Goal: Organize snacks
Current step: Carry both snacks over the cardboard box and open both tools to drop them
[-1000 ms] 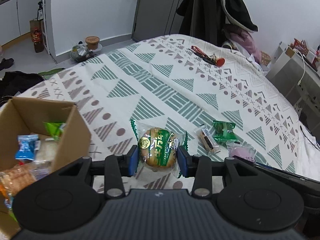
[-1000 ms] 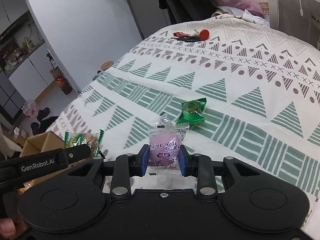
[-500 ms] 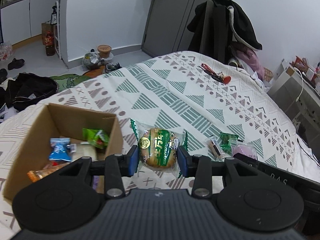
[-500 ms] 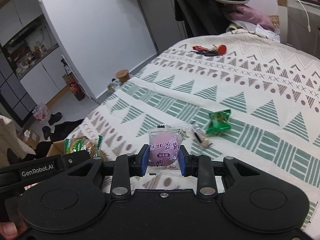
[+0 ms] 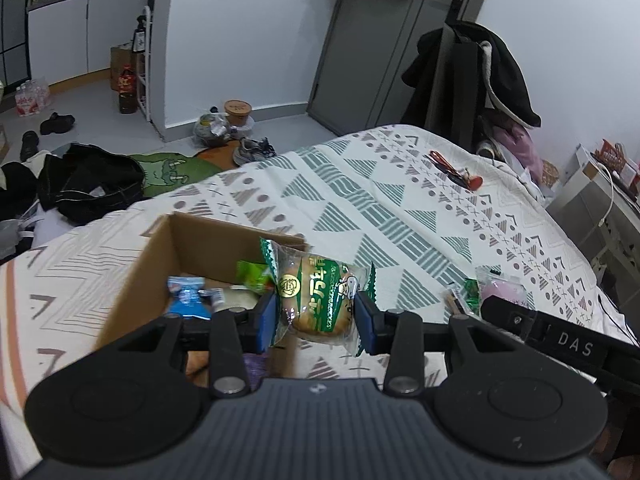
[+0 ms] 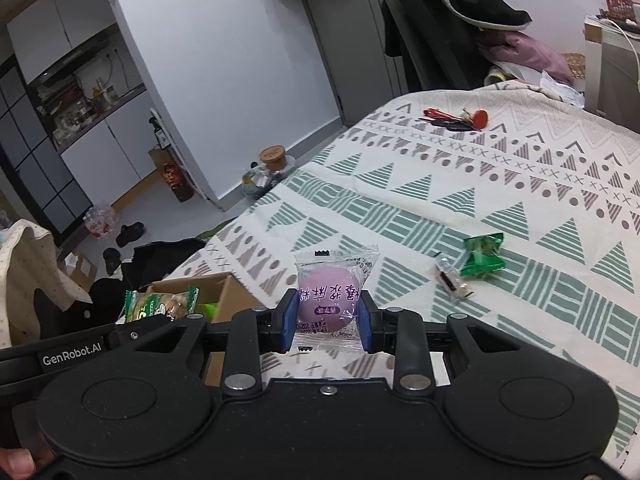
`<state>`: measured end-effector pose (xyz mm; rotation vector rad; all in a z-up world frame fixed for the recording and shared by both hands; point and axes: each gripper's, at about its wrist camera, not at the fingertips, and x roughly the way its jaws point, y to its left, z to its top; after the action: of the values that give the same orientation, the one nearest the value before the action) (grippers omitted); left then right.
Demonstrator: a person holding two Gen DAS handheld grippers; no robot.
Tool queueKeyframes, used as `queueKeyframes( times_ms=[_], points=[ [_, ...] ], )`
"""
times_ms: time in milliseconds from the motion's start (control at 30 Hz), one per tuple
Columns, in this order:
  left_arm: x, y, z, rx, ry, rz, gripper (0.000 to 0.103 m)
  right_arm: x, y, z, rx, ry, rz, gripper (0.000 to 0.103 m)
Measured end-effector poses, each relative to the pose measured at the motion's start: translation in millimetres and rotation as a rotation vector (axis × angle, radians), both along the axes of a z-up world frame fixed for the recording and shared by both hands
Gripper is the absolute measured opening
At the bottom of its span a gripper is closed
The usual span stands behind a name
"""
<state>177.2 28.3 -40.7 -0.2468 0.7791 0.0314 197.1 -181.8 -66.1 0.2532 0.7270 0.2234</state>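
Note:
My left gripper (image 5: 316, 322) is shut on a green-wrapped bun (image 5: 318, 298), held in the air over the right wall of an open cardboard box (image 5: 136, 268). Inside the box lie a blue packet (image 5: 188, 296), a green packet (image 5: 252, 276) and other snacks. My right gripper (image 6: 327, 320) is shut on a clear-wrapped purple bun (image 6: 328, 306), lifted above the bed beside the cardboard box (image 6: 228, 294). On the patterned bedspread (image 6: 420, 216) remain a green candy packet (image 6: 482, 254) and a small clear-wrapped snack (image 6: 450, 278).
Red scissors and keys (image 6: 456, 118) lie far back on the bed. A dark coat (image 5: 480, 76) hangs on a chair behind it. Clothes, shoes and a bag (image 5: 88, 180) litter the floor to the left. A white desk (image 5: 600, 208) stands to the right.
Both grippers have risen and shifted left with their buns. The box has moved from the left edge of the left wrist view to directly under the green-wrapped bun.

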Motion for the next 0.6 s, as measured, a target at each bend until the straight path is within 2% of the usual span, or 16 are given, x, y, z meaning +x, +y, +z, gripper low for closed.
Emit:
queueKeyframes(
  times_ms=[367, 600],
  points=[
    [-21.1, 43.1, 11.8, -0.003, -0.017, 0.066, 0.041, -7.6, 38.1, 11.3, -0.003, -0.012, 0.055, 0.03],
    [-28.7, 66.5, 4.9, -0.028, 0.0, 0.104, 0.041, -9.8, 63.9, 13.6, -0.019, -0.014, 0.088, 0.03]
  ],
)
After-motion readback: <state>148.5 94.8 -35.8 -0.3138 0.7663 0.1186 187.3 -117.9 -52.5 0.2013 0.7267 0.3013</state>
